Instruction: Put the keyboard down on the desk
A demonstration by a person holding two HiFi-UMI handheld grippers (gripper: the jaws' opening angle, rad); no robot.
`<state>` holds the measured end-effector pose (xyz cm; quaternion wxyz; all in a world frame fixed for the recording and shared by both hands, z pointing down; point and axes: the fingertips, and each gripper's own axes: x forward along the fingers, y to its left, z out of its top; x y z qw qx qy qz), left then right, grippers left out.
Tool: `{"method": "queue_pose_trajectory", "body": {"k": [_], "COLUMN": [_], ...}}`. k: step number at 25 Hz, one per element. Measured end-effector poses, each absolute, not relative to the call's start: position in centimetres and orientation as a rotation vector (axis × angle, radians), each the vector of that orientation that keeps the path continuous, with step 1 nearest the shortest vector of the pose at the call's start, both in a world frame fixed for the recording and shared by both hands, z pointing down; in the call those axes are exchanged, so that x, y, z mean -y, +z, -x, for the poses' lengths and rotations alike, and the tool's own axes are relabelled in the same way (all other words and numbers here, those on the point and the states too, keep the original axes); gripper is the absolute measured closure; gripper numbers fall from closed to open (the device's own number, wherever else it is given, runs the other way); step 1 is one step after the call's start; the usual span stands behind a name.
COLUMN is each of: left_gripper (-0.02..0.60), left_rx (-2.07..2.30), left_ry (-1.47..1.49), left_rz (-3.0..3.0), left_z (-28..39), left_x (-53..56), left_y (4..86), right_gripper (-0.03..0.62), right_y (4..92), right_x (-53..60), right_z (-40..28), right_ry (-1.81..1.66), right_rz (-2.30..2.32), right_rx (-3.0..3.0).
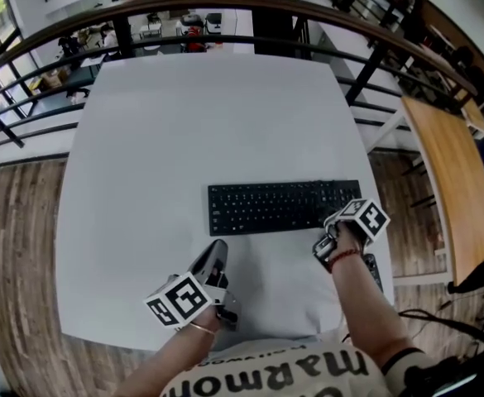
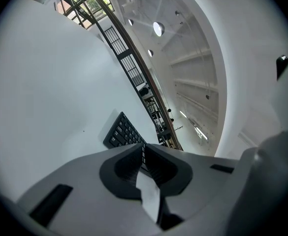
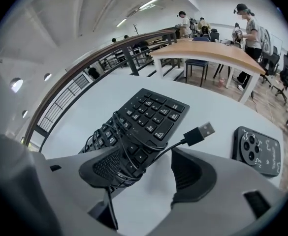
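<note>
A black keyboard (image 1: 283, 207) lies flat on the white desk (image 1: 184, 131), towards its front right. Its cable is wound round its right end, and the USB plug (image 3: 205, 130) sticks out loose. My right gripper (image 1: 324, 240) sits at that right end with its jaws open. In the right gripper view (image 3: 146, 168) the left pad lies against the wrapped end of the keyboard (image 3: 148, 114), while the right pad stands clear of it. My left gripper (image 1: 217, 251) rests near the desk's front edge, shut and empty (image 2: 144, 149); the keyboard (image 2: 121, 132) is beyond it.
A dark phone (image 3: 256, 149) lies on the desk right of the keyboard, near my right arm (image 1: 372, 270). A dark railing (image 1: 225, 7) curves behind the desk. A wooden table (image 1: 448, 172) stands to the right, with people beside it in the right gripper view.
</note>
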<state>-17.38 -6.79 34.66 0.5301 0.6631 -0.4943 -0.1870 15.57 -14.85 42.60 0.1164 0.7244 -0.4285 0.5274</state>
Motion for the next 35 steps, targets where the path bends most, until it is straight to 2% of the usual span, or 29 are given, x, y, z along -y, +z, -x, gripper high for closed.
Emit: {"method": "queue_pose_trajectory", "body": {"k": [20,35], "left_gripper": [0.572,0.577], "left_rx": [1.168,1.103], "left_ry": [-0.44,-0.463], "left_rz": [-1.707,-2.068], "left_z": [15.7,10.9], "left_x": [6.0,7.3], "left_y": [32.4,22.0], "right_gripper": [0.276,0.282], "right_y": [36.9,21.3], "right_x": [13.9,14.2], "right_z": [-15.5,-9.9], "right_ry": [1.606,1.503], "right_rz": [-2.17,-1.914], "right_rx": [1.445,2.326]}}
